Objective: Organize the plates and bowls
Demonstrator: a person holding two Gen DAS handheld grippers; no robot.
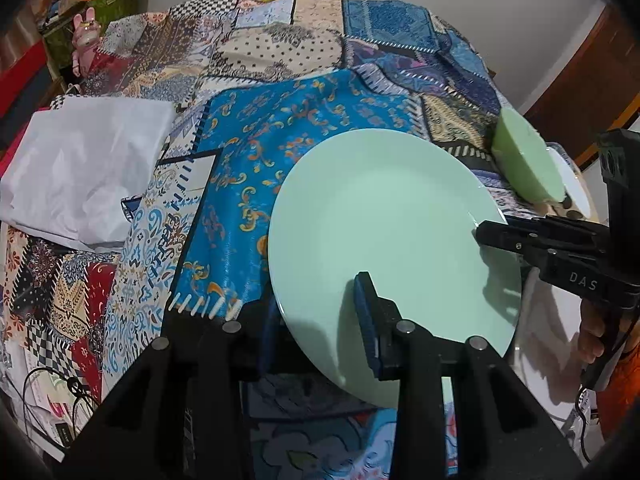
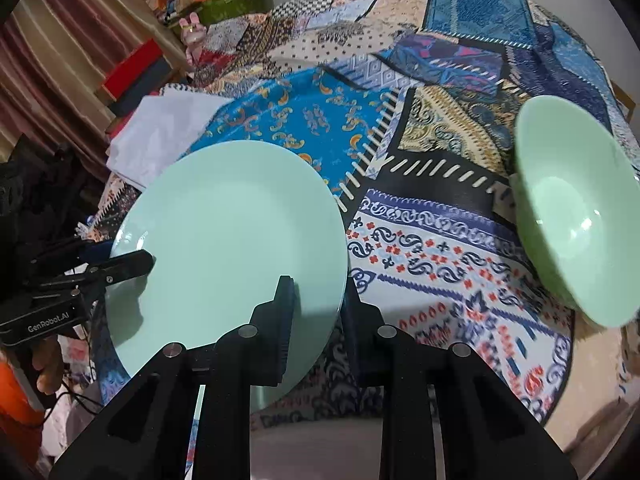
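Both grippers, left gripper (image 1: 320,312) and right gripper (image 2: 320,308), were clamped on opposite rims of a pale mint ceramic plate (image 1: 384,232), held tilted above the patchwork quilt (image 1: 280,152). Sorting looked barely begun (nothing stacked). Only the right view showed inside the green ceramic bowl (image 2: 576,216), far right.

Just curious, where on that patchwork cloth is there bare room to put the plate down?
Free: the bright blue patch between the white cloth and green bowl, beyond the plate. Crowded: the bowl's side.
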